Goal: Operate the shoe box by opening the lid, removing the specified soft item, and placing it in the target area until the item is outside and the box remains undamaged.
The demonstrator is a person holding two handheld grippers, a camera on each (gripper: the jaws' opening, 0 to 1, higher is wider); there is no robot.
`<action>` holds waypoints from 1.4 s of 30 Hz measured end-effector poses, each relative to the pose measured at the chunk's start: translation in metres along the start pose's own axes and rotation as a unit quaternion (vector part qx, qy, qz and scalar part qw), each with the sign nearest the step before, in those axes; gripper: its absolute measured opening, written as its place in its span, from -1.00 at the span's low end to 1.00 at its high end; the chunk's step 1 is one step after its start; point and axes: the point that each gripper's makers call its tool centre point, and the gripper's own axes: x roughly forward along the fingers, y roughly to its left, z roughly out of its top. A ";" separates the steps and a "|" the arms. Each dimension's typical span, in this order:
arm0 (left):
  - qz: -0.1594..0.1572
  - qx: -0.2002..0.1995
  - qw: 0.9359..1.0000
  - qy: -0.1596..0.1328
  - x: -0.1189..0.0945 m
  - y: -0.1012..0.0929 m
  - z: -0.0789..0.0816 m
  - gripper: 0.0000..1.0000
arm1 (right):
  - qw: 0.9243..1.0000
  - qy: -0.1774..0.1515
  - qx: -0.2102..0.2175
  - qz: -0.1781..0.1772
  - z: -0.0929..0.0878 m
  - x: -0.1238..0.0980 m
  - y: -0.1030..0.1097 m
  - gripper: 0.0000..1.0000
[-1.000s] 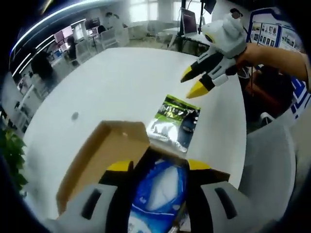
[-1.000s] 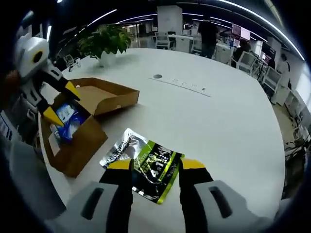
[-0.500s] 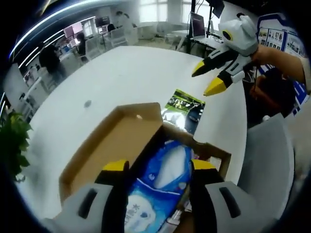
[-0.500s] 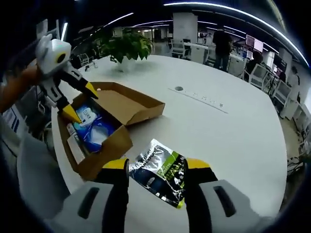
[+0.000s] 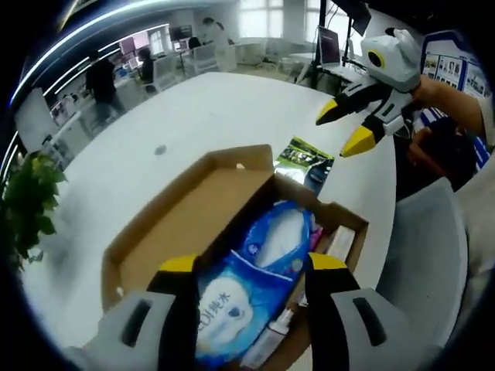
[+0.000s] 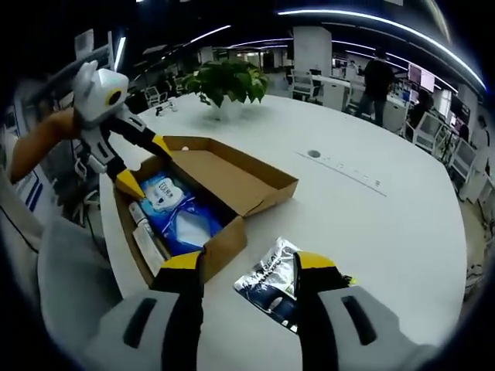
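An open cardboard shoe box [image 5: 193, 220] lies on the white table with its lid folded flat to one side. Inside it a blue soft tissue pack [image 5: 259, 282] rests beside small bottles and cartons. My left gripper [image 5: 254, 263] hovers open just above the box, with the pack showing beyond its jaws. From the right gripper view, the left gripper [image 6: 145, 165] hangs over the box's [image 6: 244, 182] far end, above the blue pack [image 6: 176, 216]. My right gripper [image 6: 249, 263] is open above the box's near corner, holding nothing. It also appears raised over the table, right gripper [image 5: 340, 127].
A green and silver pouch [image 6: 277, 284] lies flat on the table beside the box, also visible as pouch [image 5: 305, 161]. A potted plant [image 6: 228, 81] stands at the table's far edge. A grey chair [image 5: 421, 255] sits close by. People and desks fill the background.
Both views have shifted, so the whole box is in sight. The right gripper has drawn back from over the pouch toward the box's corner. Box, pack and pouch lie where they were.
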 end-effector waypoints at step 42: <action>0.127 -0.173 0.977 -0.002 -0.057 0.055 -0.116 -0.08 | 0.996 0.000 -0.009 0.088 0.022 0.081 0.093 -0.21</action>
